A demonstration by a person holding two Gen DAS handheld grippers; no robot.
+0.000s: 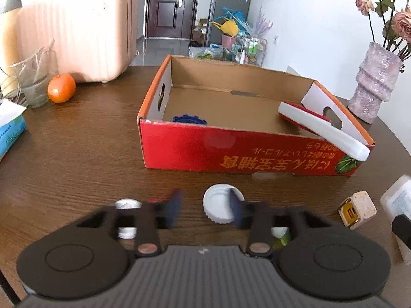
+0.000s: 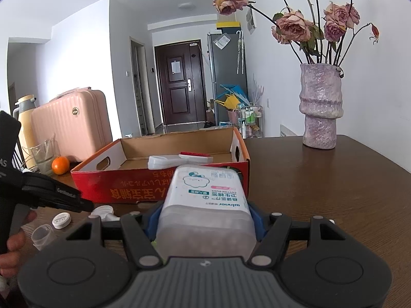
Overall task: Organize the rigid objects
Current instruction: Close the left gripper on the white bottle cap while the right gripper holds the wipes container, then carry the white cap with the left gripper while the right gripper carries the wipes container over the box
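A red cardboard box [image 1: 231,151] sits open on the brown table; it also shows in the right wrist view [image 2: 123,184]. Inside lie a blue cap [image 1: 189,118] and a white-and-red tool [image 1: 321,125]. My left gripper [image 1: 204,209] is open low over the table, its blurred fingers either side of a white bottle cap [image 1: 218,206]. My right gripper [image 2: 205,220] is shut on a translucent cotton-swab box [image 2: 208,202], held just in front of the red box. A second white cap [image 1: 127,204] and a cream charger plug [image 1: 357,209] lie near the left gripper.
An orange [image 1: 61,88], a glass jug [image 1: 36,77], a tissue pack [image 1: 10,128] and a pink suitcase [image 1: 77,33] stand at the left. A purple vase [image 2: 321,107] with dried roses stands at the right. Small caps and a clear cup [image 2: 43,234] lie on the table.
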